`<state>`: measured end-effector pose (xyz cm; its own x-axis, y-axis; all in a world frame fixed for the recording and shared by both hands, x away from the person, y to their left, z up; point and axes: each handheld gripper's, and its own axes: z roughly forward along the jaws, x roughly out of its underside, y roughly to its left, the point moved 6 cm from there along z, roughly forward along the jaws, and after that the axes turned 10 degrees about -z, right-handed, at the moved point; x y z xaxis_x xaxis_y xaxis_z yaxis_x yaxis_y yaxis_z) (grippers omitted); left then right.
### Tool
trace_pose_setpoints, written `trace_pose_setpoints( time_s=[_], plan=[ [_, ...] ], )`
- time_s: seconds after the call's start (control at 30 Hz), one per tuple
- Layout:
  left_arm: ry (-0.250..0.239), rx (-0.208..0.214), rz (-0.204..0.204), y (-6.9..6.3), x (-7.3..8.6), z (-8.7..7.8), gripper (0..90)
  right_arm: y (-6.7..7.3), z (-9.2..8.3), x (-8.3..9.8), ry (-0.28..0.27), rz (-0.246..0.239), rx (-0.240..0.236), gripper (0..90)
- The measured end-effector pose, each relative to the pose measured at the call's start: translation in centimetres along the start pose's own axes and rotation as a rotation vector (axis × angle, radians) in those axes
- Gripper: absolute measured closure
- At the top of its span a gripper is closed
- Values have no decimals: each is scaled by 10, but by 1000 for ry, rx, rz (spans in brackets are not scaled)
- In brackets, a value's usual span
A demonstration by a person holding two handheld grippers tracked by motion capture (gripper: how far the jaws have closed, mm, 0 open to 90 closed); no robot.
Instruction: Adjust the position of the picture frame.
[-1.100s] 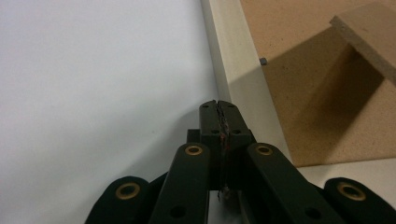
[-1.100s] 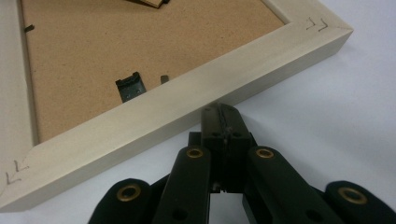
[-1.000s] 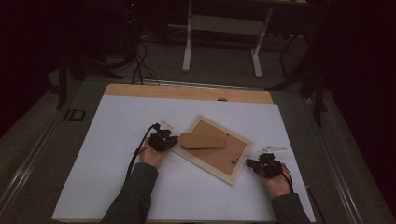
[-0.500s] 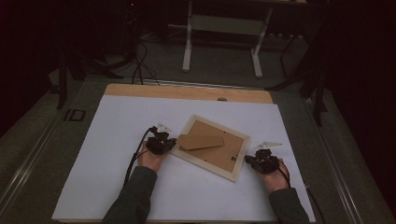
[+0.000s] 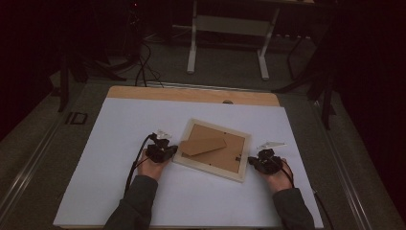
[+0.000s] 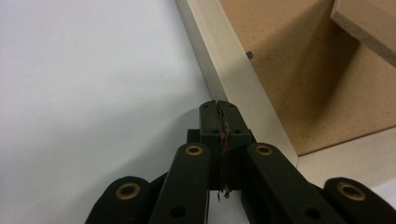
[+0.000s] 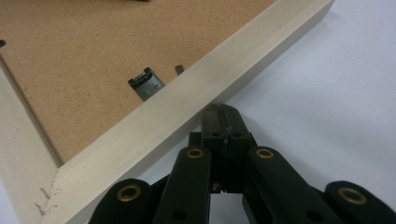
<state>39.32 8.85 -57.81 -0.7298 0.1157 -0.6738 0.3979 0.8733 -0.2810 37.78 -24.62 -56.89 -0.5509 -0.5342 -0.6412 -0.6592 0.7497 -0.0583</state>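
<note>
High view shows a pale wooden picture frame lying face down and askew in the middle of the white-covered bench, its brown fibreboard backing up and the brown stand flap resting across it. The left tongs sit at the frame's left edge, the right tongs at its lower right corner. In the left gripper view, the left tongs are pressed together, holding nothing, tips just beside the frame's rail. In the right gripper view, the right tongs are likewise closed and empty, tips against the frame's outer edge, near a small metal clip.
</note>
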Motion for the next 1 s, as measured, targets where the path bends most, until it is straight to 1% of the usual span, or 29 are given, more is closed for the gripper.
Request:
trace_pose_setpoints(
  time_s=[0.1,0.23,0.3,0.37,0.47,0.57,0.6,0.7,0.77,0.87,1.0],
  plan=[
    [1,-8,1,2,2,-3,900,0,3,-3,1,-2,-1,899],
    [-1,-8,-7,3,5,-6,900,1,6,-7,1,-8,0,900],
    [-3,-9,-14,4,6,-8,900,1,7,-9,0,-3,0,900],
    [-7,-9,-21,6,9,-11,900,3,8,-10,-3,15,-6,900],
    [-10,-10,-21,7,12,-14,900,6,9,-11,-11,23,-16,900],
    [-10,-8,-21,8,14,-16,900,8,9,-11,-14,25,-26,900],
    [-9,3,-13,8,16,-18,900,13,6,-8,-9,32,-34,900],
    [-10,6,-12,8,17,-19,900,16,4,-6,-11,28,-42,899],
    [-15,10,-18,8,18,-19,900,19,2,-3,-24,32,-47,899],
    [-12,9,-15,8,19,-20,900,19,3,-2,-37,41,-49,899],
    [-12,7,-17,7,20,-20,900,19,3,-2,-39,40,-48,899]
  ],
)
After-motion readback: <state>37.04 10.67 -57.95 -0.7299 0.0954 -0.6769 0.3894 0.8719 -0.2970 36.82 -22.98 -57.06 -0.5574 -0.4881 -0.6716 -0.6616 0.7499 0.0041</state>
